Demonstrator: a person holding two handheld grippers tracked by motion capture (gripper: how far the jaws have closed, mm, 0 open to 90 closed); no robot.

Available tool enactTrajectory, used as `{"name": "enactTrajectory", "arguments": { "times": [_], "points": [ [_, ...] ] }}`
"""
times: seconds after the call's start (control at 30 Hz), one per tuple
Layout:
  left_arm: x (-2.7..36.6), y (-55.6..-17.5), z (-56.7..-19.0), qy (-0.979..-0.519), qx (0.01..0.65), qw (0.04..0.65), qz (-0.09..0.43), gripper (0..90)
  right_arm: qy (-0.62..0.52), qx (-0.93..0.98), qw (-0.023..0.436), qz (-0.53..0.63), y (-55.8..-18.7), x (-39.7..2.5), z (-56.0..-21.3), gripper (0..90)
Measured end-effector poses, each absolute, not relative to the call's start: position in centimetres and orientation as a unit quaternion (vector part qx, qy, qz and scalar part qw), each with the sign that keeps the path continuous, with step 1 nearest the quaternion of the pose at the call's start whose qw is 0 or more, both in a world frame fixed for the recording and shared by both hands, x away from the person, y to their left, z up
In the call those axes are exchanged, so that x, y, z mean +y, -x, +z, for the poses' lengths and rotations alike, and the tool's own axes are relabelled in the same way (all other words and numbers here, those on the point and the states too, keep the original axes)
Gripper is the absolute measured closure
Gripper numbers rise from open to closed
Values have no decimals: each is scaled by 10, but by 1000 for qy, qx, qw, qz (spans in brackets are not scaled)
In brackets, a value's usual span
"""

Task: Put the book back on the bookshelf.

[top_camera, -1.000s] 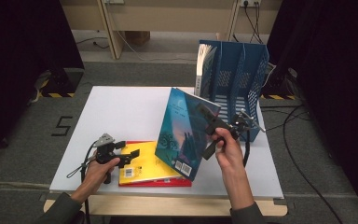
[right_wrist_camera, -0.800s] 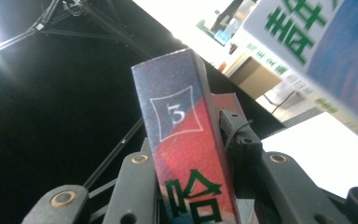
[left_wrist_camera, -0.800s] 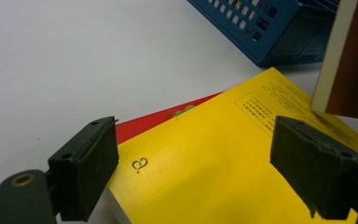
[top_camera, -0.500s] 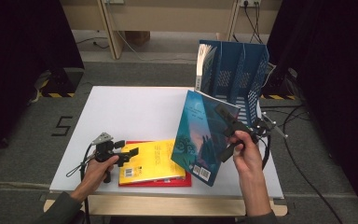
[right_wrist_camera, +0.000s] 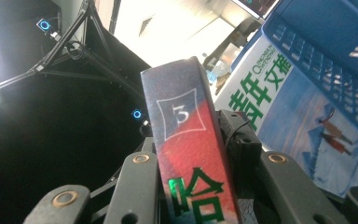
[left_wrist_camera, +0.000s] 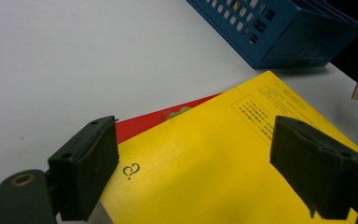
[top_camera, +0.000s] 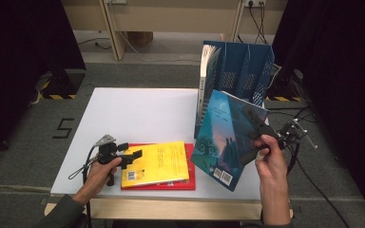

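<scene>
Table (top_camera: 138, 114) holds a file rack (top_camera: 247, 71) at its far right corner, with one book (top_camera: 205, 80) standing upright in the rack's leftmost slot. Just in front of the rack, a second book (top_camera: 225, 137) is held tilted off the table in the right gripper (top_camera: 255, 137), at the near right. Two flat books are stacked at near centre, the upper book (top_camera: 159, 161) on the lower book (top_camera: 190, 183). The left gripper (top_camera: 130, 157) sits at the stack's left edge, jaws over the upper book.

White table (top_camera: 138, 114): red book (top_camera: 190, 178), blue rack (top_camera: 247, 71)
</scene>
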State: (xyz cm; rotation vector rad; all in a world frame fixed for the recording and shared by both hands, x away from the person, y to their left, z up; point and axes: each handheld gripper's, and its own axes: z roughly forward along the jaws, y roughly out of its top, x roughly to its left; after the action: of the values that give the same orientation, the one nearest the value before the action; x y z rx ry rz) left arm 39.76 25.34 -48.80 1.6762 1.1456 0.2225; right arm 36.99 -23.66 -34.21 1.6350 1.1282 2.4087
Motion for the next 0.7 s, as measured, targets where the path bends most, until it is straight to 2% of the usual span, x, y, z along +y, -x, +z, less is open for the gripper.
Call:
{"name": "enactTrajectory", "arguments": {
  "times": [0.37, 0.7],
  "points": [
    [259, -400, -488, -690, 489, 527, 89, 146, -527, 325, 61, 783, -384, -276, -310, 699],
    [264, -402, -488, -684, 495, 529, 88, 146, -544, 304, 88, 777, -423, -295, -287, 699]
  ]
}}
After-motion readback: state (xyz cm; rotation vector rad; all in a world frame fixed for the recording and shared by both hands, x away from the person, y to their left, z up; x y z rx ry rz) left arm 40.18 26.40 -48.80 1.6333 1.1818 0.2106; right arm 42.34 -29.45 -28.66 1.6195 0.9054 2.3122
